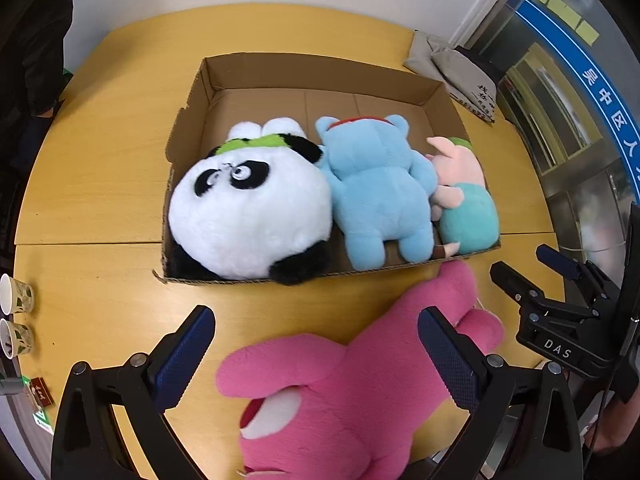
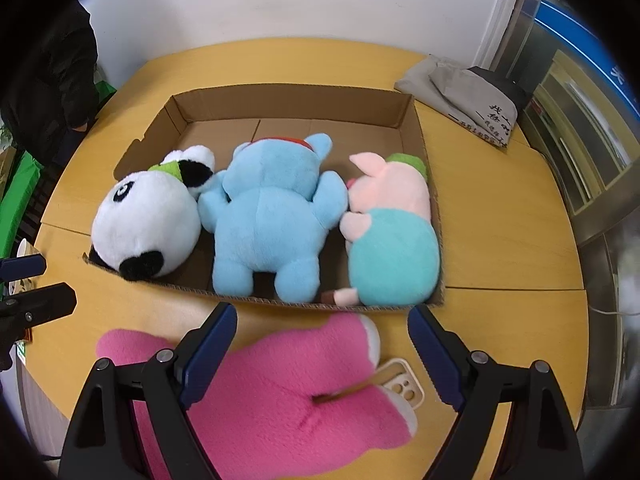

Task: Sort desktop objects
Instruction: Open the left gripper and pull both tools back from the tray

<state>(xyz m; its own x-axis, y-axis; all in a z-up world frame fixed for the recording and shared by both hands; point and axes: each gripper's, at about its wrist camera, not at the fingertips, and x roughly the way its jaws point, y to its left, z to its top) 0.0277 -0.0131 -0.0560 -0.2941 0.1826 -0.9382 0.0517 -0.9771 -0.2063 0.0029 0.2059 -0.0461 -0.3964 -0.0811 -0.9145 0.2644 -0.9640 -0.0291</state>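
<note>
One pink plush [image 1: 360, 392] lies on the worktop [image 1: 100, 184] just at 6 o'clock of the cardboard box [image 1: 304, 68], which already holds three toys filling its near half. Both tools, left [image 1: 316, 360] and right [image 2: 320, 354], hang released above it, pointing steeply down; a lopsided pinch could let it sag and snag the box wall

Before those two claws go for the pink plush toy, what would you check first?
1. Left gripper jaws open: ok.
2. Right gripper jaws open: ok.
3. Pink plush lying free on the table, outside the cardboard box: ok.
4. Free floor space at the box's far side, behind the panda, blue plush and pig plush: ok.
5. Phone case clear of the pink plush: not ok, partly beneath it.
</note>
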